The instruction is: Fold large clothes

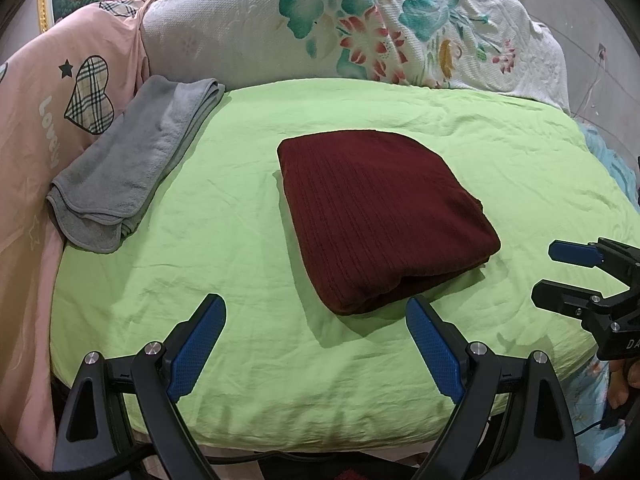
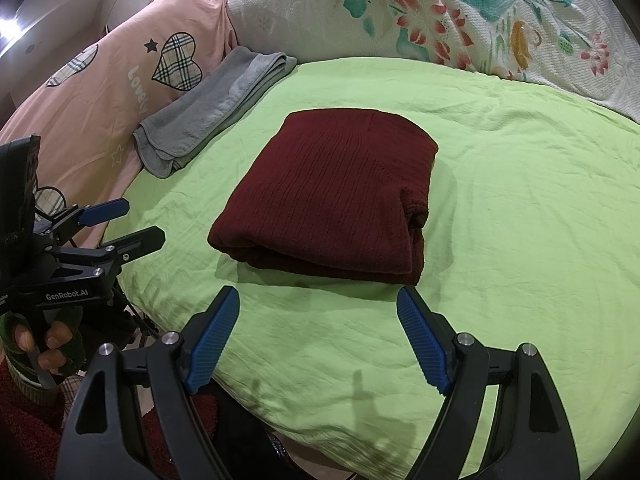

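Nearest, left tool [image 1: 316, 344] and right tool [image 2: 318, 334] both released, empty, hovering over the bed's wrinkled green sheet [image 2: 520, 240]. Just beyond at 12 o'clock: maroon ribbed-knit sweater [image 2: 332, 196], folded into a thick rectangle mid-bed. Likely soft, floppy, moderately heavy; best pinched at the layered near edge. Farther, 10 o'clock: folded grey fleece towel [image 2: 216, 108]. Behind: floral quilt [image 2: 440, 20].

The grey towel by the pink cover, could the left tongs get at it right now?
Probably yes. The left tongs stand open and empty, and only bare green sheet lies between them and the grey towel. The folded maroon sweater sits off to the side.
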A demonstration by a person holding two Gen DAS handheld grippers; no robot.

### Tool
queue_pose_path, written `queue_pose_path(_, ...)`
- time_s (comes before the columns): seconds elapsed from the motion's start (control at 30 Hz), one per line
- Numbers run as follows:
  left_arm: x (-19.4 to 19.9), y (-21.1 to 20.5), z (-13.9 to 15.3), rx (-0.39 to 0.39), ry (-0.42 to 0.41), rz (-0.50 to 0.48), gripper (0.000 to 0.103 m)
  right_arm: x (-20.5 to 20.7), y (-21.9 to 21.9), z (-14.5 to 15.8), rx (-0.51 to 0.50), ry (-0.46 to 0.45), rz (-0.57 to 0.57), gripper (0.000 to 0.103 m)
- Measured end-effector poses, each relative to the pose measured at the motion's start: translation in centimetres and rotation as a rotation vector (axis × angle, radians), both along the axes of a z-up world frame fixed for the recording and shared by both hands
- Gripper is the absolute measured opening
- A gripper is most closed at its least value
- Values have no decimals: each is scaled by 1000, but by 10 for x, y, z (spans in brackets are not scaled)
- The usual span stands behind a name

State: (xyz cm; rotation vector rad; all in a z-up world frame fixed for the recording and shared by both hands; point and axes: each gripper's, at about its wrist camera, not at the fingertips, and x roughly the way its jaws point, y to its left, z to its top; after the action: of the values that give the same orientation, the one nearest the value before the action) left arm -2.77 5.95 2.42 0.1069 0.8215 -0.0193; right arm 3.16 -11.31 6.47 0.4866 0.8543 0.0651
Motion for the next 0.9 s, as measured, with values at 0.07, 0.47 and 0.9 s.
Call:
queue_pose_path(0.07,0,-1,0,-2,-1,1,92,0,0,0,0,0,-1,81)
queue_pose_path(0.47,1,-5,-1,-7,-1,0,92,1,3,0,7,-4,-13,81)
queue_pose_path(0.9,5,-6,2,-17,2,4,92,1,-1,1,15,-8,-17,81)
